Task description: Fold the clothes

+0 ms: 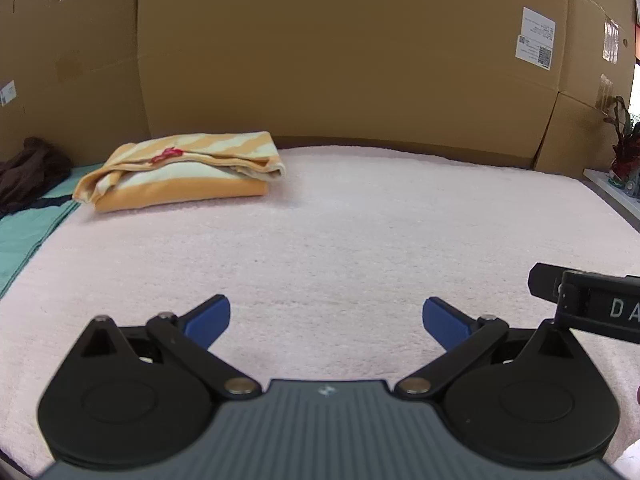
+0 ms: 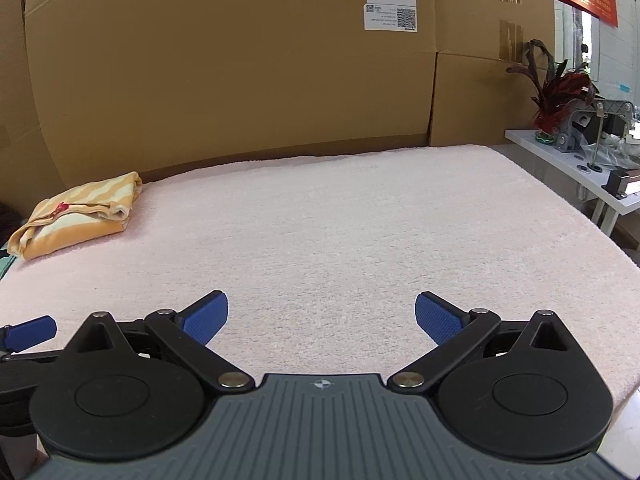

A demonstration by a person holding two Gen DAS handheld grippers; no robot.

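Blue pads (image 1: 208,318) of the left gripper (image 1: 326,318) stand wide apart over bare pink terry, nothing held between them. Same story on the right gripper (image 2: 321,316): fingers spread wide, empty, hovering low and level above the pink towel-covered surface (image 2: 340,232). Both point forward toward the cardboard boxes (image 1: 340,48), side by side; the right tool's black body edges into the left view, white letters "DA" readable on it. Far off at the back-left corner sits the folded orange-and-cream striped garment (image 1: 184,170), with a small red mark on top, lying well apart from both grippers. Left of it, teal cloth (image 1: 24,232) and a dark brown garment (image 1: 28,170). White shipping labels (image 2: 390,2) with QR codes on the boxes, print too small to read. Right edge drops to a white shelf (image 2: 560,156) with a red-leaved plant (image 2: 556,92).
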